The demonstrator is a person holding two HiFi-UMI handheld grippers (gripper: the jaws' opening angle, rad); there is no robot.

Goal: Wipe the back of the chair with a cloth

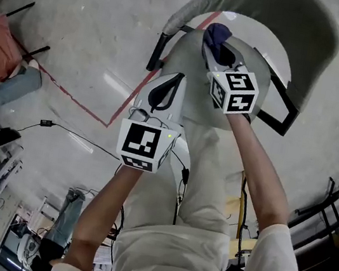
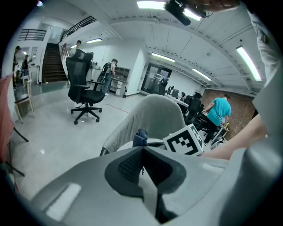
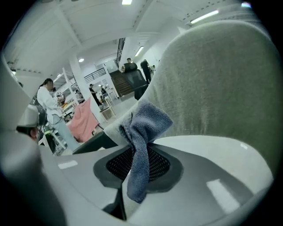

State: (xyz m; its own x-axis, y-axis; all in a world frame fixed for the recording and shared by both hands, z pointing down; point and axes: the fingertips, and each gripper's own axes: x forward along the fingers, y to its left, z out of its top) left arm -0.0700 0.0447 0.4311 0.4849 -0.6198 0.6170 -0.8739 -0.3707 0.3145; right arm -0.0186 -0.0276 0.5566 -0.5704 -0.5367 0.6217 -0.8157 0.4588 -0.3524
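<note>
- In the head view the bunched cloth (image 1: 217, 35) covers the jaw tips of the right gripper (image 1: 221, 51). The seat and the person's legs hide the lower part of the chair.
- The chair back (image 1: 292, 20), a curved grey shell, reaches the far edge of that view. In the right gripper view it fills the right side (image 3: 212, 84) and runs out of frame.
- No view settles whether the cloth touches the chair back or only hangs just in front of it.
- Right gripper (image 3: 139, 152): jaws clamped on the blue-grey cloth (image 3: 143, 128). One end is bunched beyond the tips towards the chair back, and a strip hangs near, down over the jaws.
- Left gripper (image 2: 142, 152): jaws pressed together with nothing between them. It sits nearer and to the left of the right gripper (image 1: 173, 79), apart from the chair back.
- Only the left gripper view shows the right gripper's marker cube (image 2: 185, 140) beside the cloth (image 2: 140, 137), in front of the chair back (image 2: 154, 112). It also shows a black office chair (image 2: 84, 86) far off on the left.
- Only the right gripper view shows pink fabric (image 3: 82, 119) and a person in white (image 3: 46, 101) at the far left.
</note>
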